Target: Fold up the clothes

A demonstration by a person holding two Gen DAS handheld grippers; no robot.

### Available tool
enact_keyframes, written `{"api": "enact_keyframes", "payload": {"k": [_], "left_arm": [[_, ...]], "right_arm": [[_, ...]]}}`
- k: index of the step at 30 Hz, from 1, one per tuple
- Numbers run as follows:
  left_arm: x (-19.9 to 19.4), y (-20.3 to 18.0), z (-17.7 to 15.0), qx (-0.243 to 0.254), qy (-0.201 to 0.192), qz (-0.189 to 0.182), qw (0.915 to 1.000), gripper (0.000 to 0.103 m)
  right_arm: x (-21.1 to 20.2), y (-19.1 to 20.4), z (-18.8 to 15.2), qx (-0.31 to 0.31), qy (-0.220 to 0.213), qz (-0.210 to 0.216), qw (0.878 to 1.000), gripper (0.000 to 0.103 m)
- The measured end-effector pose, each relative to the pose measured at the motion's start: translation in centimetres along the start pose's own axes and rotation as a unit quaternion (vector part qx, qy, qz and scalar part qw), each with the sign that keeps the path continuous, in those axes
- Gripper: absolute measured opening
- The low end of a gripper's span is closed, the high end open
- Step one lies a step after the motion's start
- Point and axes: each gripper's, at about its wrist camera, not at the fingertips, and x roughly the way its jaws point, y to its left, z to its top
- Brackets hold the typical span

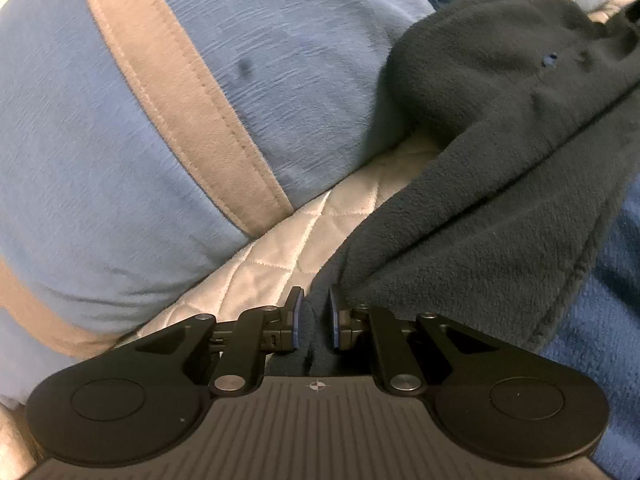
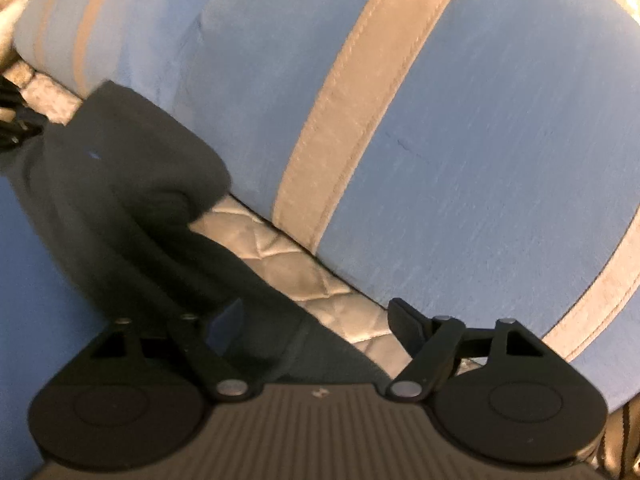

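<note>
**No Readable Text**

No words, brand names, labels or numbers could be read in either wrist view. The only sign was a small crosshair mark [image 1: 315, 385] printed on the ribbed grey housing [image 1: 320, 432] in the left wrist view; a like mark in the right wrist view was too blurred to tell.

Dark grey fleece garment [image 1: 500, 184], rumpled and bunched, draped across white quilted bedding, against a blue pillow
</note>
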Motion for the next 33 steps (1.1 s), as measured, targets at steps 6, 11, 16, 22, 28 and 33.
{"api": "enact_keyframes", "payload": {"k": [6, 11, 16, 22, 28, 33], "left_arm": [[0.7, 0.4, -0.3, -0.015, -0.008, -0.005, 0.9998, 0.014], [0.5, 0.7, -0.5, -0.025, -0.019, -0.013, 0.9994, 0.014], [0.4, 1.2, 0.0, -0.026, -0.017, -0.022, 0.9993, 0.013], [1.0, 0.8, 1.3, 0.014, -0.017, -0.002, 0.9998, 0.012], [1.7, 0.8, 2.7, 0.028, -0.024, 0.024, 0.9991, 0.012], [2.8, 0.6, 3.4, 0.004, -0.022, 0.044, 0.9988, 0.012]], "right_arm": [[2.7, 0.5, -0.2, -0.014, 0.029, 0.012, 0.999, 0.071], [3.9, -0.7, -0.2, 0.011, 0.038, 0.073, 0.997, 0.067], [4.2, -1.2, -0.6, 0.049, 0.046, 0.125, 0.99, 0.026], [2.6, 0.5, -0.5, 0.012, 0.015, 0.032, 0.999, 0.011], [2.1, 0.9, -0.3, 0.01, -0.004, -0.023, 1.0, 0.01], [2.4, 1.7, 0.1, 0.014, -0.01, -0.055, 0.998, 0.01]]}}
